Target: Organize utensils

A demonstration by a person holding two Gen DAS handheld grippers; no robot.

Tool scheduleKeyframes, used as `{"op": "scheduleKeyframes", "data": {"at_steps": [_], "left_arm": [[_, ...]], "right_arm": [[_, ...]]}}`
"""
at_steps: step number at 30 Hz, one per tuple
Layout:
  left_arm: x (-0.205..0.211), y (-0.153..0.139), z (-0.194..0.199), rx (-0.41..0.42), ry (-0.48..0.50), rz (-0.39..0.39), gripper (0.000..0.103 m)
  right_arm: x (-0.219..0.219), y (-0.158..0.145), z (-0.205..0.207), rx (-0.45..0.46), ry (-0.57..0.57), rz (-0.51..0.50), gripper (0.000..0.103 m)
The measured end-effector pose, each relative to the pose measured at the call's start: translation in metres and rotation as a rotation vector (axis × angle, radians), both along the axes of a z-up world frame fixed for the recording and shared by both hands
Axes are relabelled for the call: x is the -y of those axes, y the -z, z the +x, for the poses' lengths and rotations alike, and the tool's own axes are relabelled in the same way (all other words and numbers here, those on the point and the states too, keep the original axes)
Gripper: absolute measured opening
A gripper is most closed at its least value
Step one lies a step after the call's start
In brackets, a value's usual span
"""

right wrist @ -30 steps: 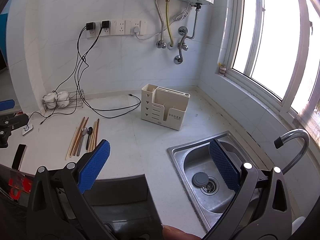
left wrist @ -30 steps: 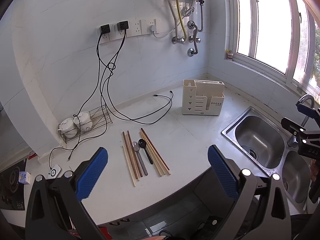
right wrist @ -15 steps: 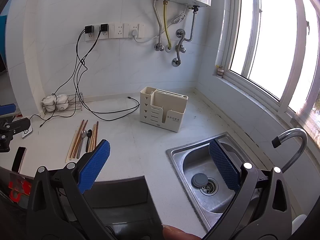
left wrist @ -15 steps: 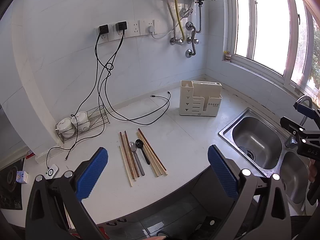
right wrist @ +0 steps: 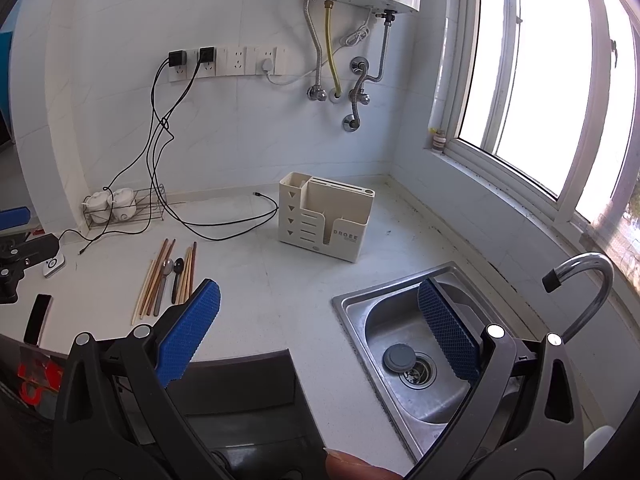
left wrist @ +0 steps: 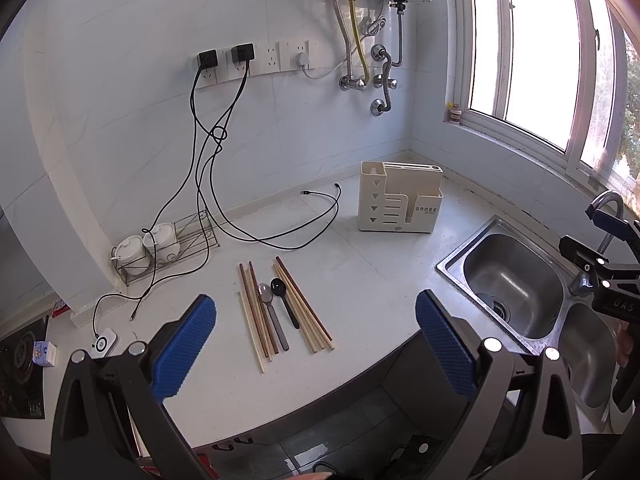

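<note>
Several wooden chopsticks, a metal spoon and a black spoon lie side by side on the white counter. They also show in the right wrist view: chopsticks, black spoon. A cream utensil holder stands upright behind them, also in the right wrist view. My left gripper is open and empty, held in front of the utensils. My right gripper is open and empty, over the counter edge by the sink.
A double steel sink with a tap is at the right. Black cables trail from wall sockets across the counter. A wire rack with two white pots stands at the left. A phone lies near the front edge.
Both grippers have drawn back and risen slightly, so the counter items sit a little lower and farther off. The jaws stay open; nothing on the counter moved.
</note>
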State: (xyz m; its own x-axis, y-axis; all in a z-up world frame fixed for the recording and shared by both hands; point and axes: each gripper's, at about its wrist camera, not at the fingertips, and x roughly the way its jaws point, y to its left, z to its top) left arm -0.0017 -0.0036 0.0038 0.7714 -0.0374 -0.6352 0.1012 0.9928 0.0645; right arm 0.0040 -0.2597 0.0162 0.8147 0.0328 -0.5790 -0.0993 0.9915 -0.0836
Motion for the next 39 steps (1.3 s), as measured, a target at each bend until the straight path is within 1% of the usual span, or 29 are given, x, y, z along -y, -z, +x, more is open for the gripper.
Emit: {"op": "scheduleKeyframes", "data": {"at_steps": [14,24,30,34,39], "left_arm": [[0.000,0.000,-0.002,0.004,0.004,0.000,0.098],[0.008,0.001,0.004,-0.001,-0.006,-0.005,0.098],[0.017,-0.001,0.006,0.007,-0.015,0.007,0.098],[0.022,-0.001,0.011,0.006,-0.040,0.009,0.098],[0.025,0.003,0.016,-0.004,-0.100,0.017,0.099]], "right_arm": [[0.001,0.000,0.000,0.003,0.002,0.003,0.095],[0.001,0.000,0.004,0.006,-0.010,0.007,0.095],[0.006,0.001,0.013,0.004,-0.027,0.014,0.095],[0.013,0.003,0.020,0.005,-0.046,0.018,0.095],[0.020,0.013,0.034,-0.004,-0.087,0.041,0.095]]}}
